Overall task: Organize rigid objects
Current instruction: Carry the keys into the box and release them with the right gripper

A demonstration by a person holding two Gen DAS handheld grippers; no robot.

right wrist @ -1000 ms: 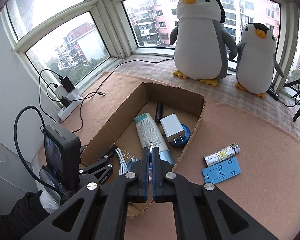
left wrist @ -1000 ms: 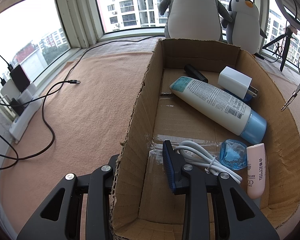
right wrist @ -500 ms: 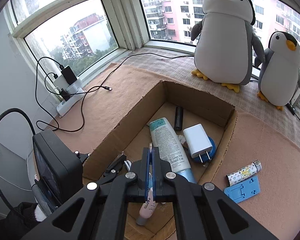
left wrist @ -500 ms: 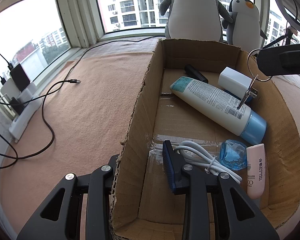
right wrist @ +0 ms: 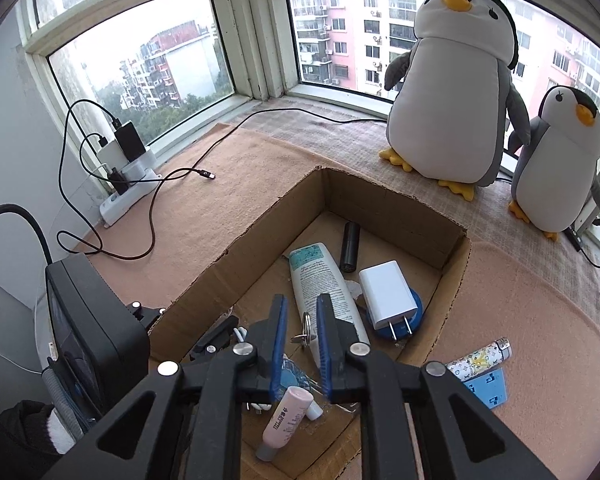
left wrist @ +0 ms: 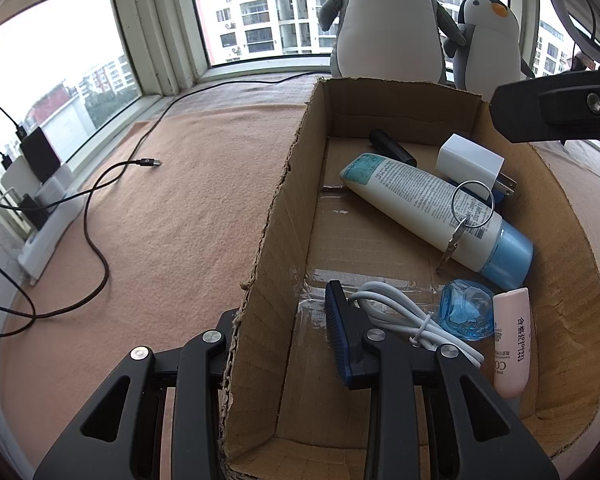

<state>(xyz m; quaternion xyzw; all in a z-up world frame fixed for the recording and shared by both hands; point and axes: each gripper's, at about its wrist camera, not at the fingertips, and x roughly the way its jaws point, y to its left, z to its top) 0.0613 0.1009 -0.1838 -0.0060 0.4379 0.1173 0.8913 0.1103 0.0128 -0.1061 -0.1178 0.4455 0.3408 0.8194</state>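
Note:
A cardboard box (left wrist: 284, 184) (right wrist: 452, 248) holds a white tube with a blue cap (left wrist: 428, 204) (right wrist: 324, 280), a white charger (left wrist: 468, 160) (right wrist: 388, 296), a black cylinder (right wrist: 350, 246), a white cable (left wrist: 404, 316), a blue clear piece (left wrist: 466, 314) and a pink tube (left wrist: 510, 344) (right wrist: 286, 416). A key on a ring (left wrist: 470, 204) (right wrist: 304, 330) is falling or resting over the white tube, free of my right gripper (right wrist: 302, 320), which is open above the box. My left gripper (left wrist: 280, 320) straddles the box's left wall, its jaws apart.
A patterned lighter (right wrist: 480, 358) and a blue phone stand (right wrist: 486, 386) lie on the tan mat right of the box. Two plush penguins (right wrist: 448, 92) stand by the window. A power strip with chargers (right wrist: 128, 176) and black cables (left wrist: 100, 216) lie at the left.
My right gripper moved over the box and opened, letting go of the key ring, which now sits lower over the white tube. The left gripper has not moved.

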